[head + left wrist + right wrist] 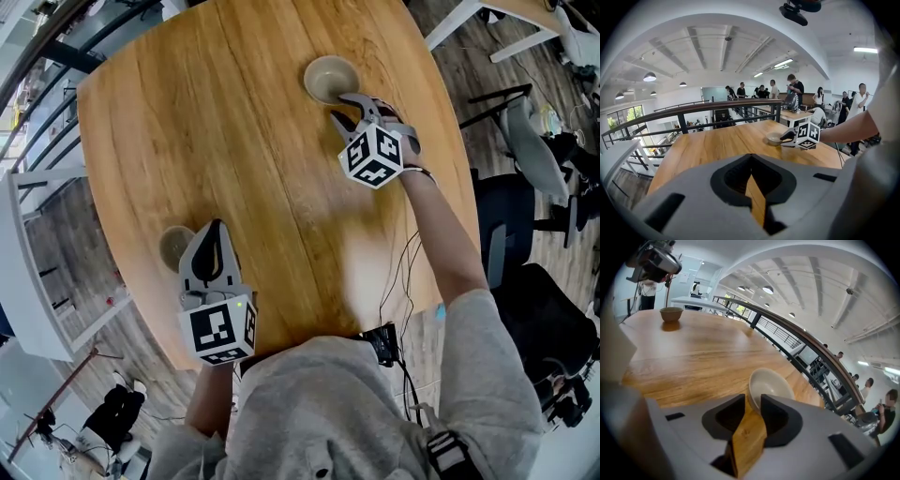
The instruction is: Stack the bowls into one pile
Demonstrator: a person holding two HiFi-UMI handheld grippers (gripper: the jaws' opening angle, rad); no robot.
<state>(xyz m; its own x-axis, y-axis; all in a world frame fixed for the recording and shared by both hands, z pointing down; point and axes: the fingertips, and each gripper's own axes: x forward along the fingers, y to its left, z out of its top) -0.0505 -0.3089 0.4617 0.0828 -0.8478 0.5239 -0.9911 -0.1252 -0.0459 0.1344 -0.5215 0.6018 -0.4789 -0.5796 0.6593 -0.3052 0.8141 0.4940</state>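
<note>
One bowl (328, 77) sat by the table's (253, 141) far edge, its near rim between the right gripper's (349, 108) parted jaws. The other bowl (173, 246) sat at the left edge, just beside the left gripper (217, 230), whose jaws were clenched on nothing.

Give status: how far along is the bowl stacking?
Done: nothing stacked; both bowls sit apart on the table. In hand: the right gripper, jaws open, straddles the rim of the far bowl without clamping. The left gripper, shut and empty, sits beside the near bowl. Left: grip, carry, nest.
</note>
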